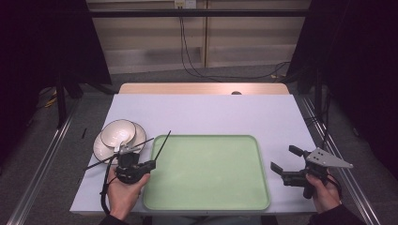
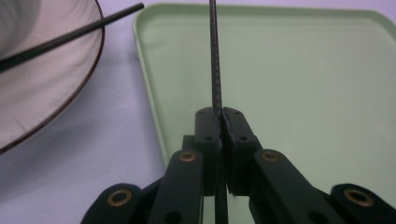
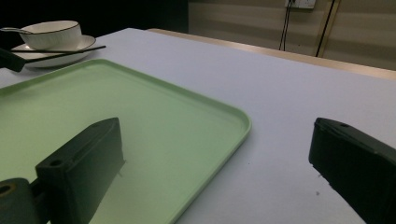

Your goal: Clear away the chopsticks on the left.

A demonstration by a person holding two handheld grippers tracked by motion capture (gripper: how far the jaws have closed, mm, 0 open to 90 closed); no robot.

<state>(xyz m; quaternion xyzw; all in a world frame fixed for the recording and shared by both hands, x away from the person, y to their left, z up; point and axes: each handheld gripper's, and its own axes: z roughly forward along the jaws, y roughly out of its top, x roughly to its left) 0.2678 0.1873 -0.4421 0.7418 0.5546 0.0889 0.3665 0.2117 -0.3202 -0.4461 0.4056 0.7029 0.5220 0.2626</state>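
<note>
- The left gripper (image 2: 218, 116) is seen at the left edge of the green tray (image 1: 206, 206), with its jaws closed on one black chopstick (image 2: 214, 56).
- The long axis of this chopstick runs straight out from the jaws, forward and a little to the right, so that its far end is over the left part of the tray in the high view.
- A second chopstick (image 1: 141, 143) lies across the rim of the plate (image 1: 101, 150), just to the left of the held one; the two are apart and are not parallel.
- A white bowl (image 1: 117, 131) with a dark rim stands on the plate, and a spoon (image 3: 11, 29) is seen in the bowl in the right gripper view.
- The tray is bare, so it is judged that the chopstick is meant to be laid there; for this only a small shift to the right is needed.
- The right gripper (image 1: 286, 164) is held well apart, beyond the right edge of the tray, with its jaws spread wide and nothing between them.
- The left hand (image 1: 123, 190) is clearly the nearer one to the plate and to the second chopstick.
- No brand, label or readable writing is found on any thing.
</note>
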